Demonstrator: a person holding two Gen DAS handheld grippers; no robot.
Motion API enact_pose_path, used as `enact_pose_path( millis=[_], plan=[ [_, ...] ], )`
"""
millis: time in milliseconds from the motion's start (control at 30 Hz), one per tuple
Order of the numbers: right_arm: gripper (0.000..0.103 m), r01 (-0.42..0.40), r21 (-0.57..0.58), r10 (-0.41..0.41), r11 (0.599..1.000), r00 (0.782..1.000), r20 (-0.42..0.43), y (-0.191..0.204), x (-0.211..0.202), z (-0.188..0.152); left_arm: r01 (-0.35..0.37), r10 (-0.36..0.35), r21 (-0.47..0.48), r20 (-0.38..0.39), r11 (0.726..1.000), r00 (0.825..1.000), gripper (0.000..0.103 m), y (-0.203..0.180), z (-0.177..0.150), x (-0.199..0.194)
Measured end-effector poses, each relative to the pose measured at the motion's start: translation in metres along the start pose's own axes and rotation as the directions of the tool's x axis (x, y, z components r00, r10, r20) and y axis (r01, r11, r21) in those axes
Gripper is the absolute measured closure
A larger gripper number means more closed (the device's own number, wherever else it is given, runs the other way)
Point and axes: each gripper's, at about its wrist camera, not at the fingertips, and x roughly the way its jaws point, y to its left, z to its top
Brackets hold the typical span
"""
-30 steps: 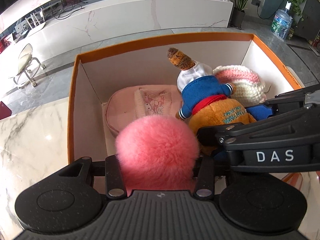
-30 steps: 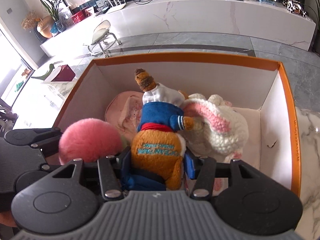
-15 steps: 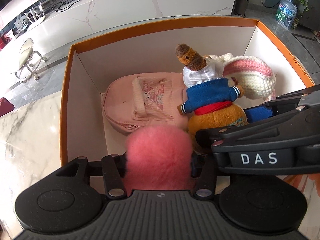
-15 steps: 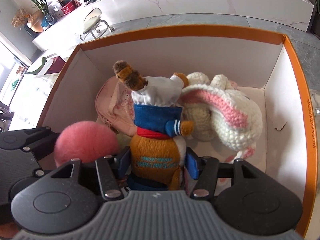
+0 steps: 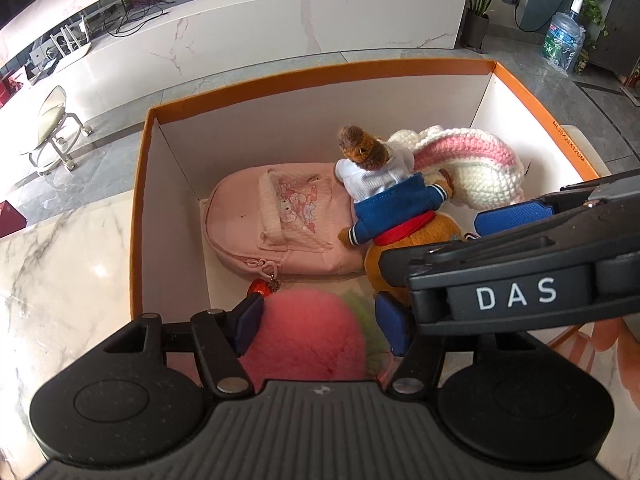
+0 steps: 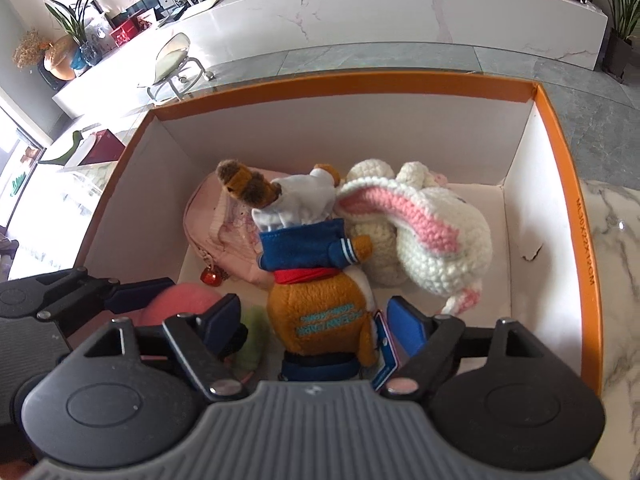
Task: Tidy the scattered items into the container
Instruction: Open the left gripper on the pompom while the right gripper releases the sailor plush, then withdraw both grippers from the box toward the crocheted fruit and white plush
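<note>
Both grippers sit inside the box near edge: left gripper spread around pink pompom, right gripper spread beside brown plush, its long axis toward the far wall.

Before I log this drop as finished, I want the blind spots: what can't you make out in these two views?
- Left wrist view: pink pompom's underside, hidden by gripper body.
- Left wrist view: brown plush's lower body, covered by the right gripper.
- Right wrist view: pink pouch, largely behind the plush.
- Either view: plush's face, turned away.
</note>
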Motion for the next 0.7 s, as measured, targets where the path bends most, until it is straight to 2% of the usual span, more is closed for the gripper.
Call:
enact_pose_path(
  millis=[100,400,700],
  plan=[
    [0.021,-0.002,-0.01,0.002,1.0,1.0,0.022,0.004,-0.014,0.0,-0.012,0.013,-0.004,0.035,1.0,0.999,0.023,0.001,0.0,-0.014],
    [0.021,-0.001,-0.036,0.006,0.999,0.992,0.125,0.023,-0.07,-0.003,-0.04,0.042,-0.02,0.138,0.999,0.989,0.023,0.004,-0.001,-0.064],
    [0.021,0.007,-0.071,0.01,0.997,0.971,0.238,0.047,-0.14,-0.022,-0.043,0.045,-0.014,0.229,0.999,0.972,0.023,-0.005,-0.017,-0.128]
  ],
)
